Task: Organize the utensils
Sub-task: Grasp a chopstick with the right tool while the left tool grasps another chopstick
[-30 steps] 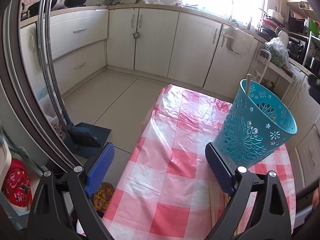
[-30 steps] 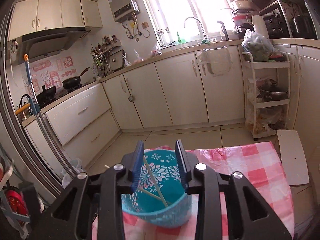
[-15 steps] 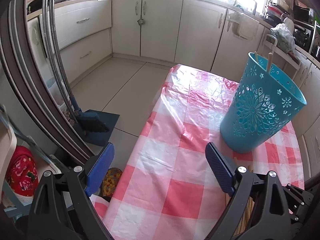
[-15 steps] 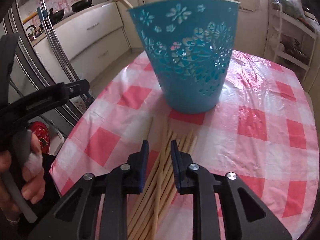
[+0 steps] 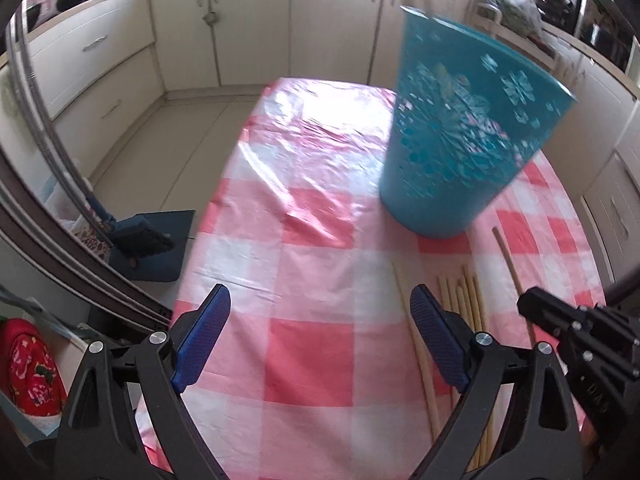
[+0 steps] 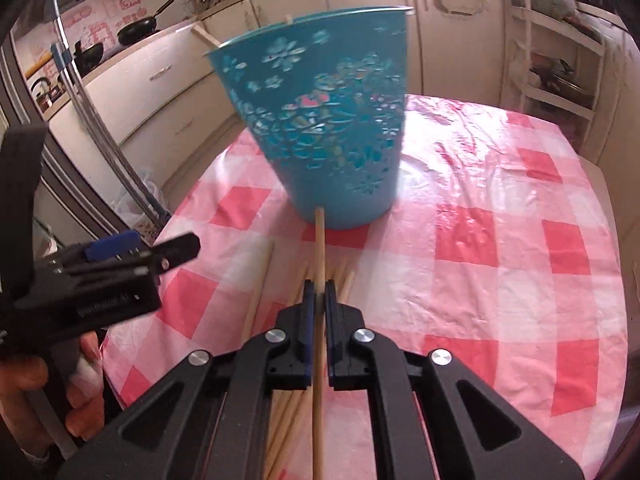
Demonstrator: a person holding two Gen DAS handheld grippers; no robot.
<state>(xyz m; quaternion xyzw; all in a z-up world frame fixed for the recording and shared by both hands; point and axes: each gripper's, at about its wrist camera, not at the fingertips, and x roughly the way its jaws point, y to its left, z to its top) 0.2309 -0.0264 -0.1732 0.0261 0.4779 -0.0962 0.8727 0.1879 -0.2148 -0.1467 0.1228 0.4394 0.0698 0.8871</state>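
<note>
At a kitchen desk (image 6: 500, 240) draped in a pink-and-white checked plastic cloth, the right tongs (image 6: 319, 292) have just closed on a single wooden stick (image 6: 319, 248), its far tip reaching almost to the foot of a teal cut-out basket (image 6: 320, 132) at 12 o'clock. More wooden sticks (image 6: 344, 284) lie loose on the cloth under and beside the held one, fanned toward 11 and 1 o'clock. Ends of further sticks poke above the basket's rim on its far left side.

The left tongs (image 5: 320, 336) hang wide open over bare cloth, nothing between their blue pads (image 5: 204, 332). In the left wrist view the basket (image 5: 460, 140) stands at 1 o'clock, the loose sticks (image 5: 460, 300) lie at 3 o'clock just beyond the right-hand pad, and the right tongs (image 5: 532, 308) enter from 4 o'clock. A hand (image 6: 60, 392) grips the left tool's handle at 8 o'clock in the right wrist view. White cabinets (image 5: 256, 20) line the background.
</note>
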